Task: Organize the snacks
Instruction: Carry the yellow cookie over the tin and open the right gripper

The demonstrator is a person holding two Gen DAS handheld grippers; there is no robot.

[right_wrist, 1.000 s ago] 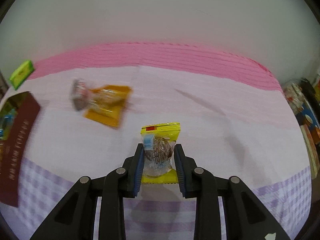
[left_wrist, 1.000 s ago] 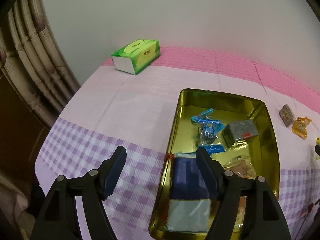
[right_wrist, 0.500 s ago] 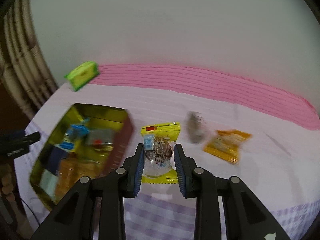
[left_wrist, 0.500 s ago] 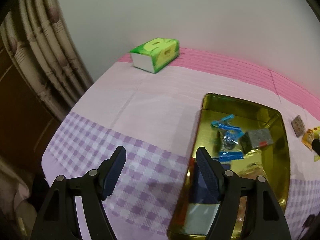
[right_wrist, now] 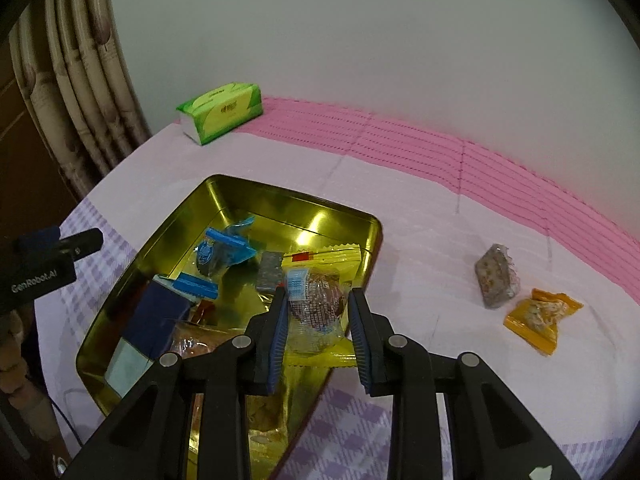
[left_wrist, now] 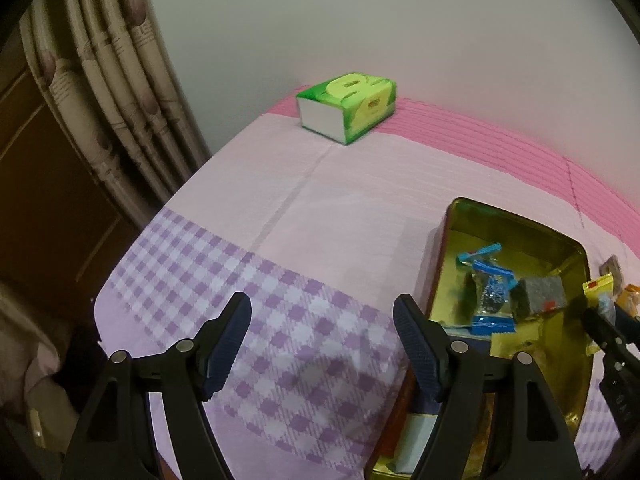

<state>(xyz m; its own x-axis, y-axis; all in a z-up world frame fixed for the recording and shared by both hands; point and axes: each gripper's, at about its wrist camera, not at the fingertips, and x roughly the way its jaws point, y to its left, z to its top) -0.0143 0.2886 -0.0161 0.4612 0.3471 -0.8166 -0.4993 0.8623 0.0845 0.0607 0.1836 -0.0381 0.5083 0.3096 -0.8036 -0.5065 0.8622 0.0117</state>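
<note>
My right gripper (right_wrist: pixel 318 314) is shut on a yellow-wrapped snack (right_wrist: pixel 320 300) with a brown round cake inside, held over the right rim of the gold tin (right_wrist: pixel 280 196). Several wrapped snacks lie in the tin: blue packets (right_wrist: pixel 224 250), a grey block (right_wrist: pixel 269 274) and a dark blue box (right_wrist: pixel 154 320). My left gripper (left_wrist: pixel 322 334) is open and empty over the checked cloth, left of the gold tin (left_wrist: pixel 520 218). The right gripper (left_wrist: pixel 606 322) with its yellow packet shows at the right edge of the left wrist view.
A grey-brown wrapped bar (right_wrist: pixel 496 276) and an orange snack packet (right_wrist: pixel 540 316) lie on the cloth right of the tin. A green tissue box (left_wrist: pixel 348 106) stands at the back near the wall. A curtain (left_wrist: pixel 100 92) hangs at the table's left edge.
My right gripper carried the yellow snack leftward, from the open cloth to over the tin. The left gripper drifted left, off the tin, and stayed open.
</note>
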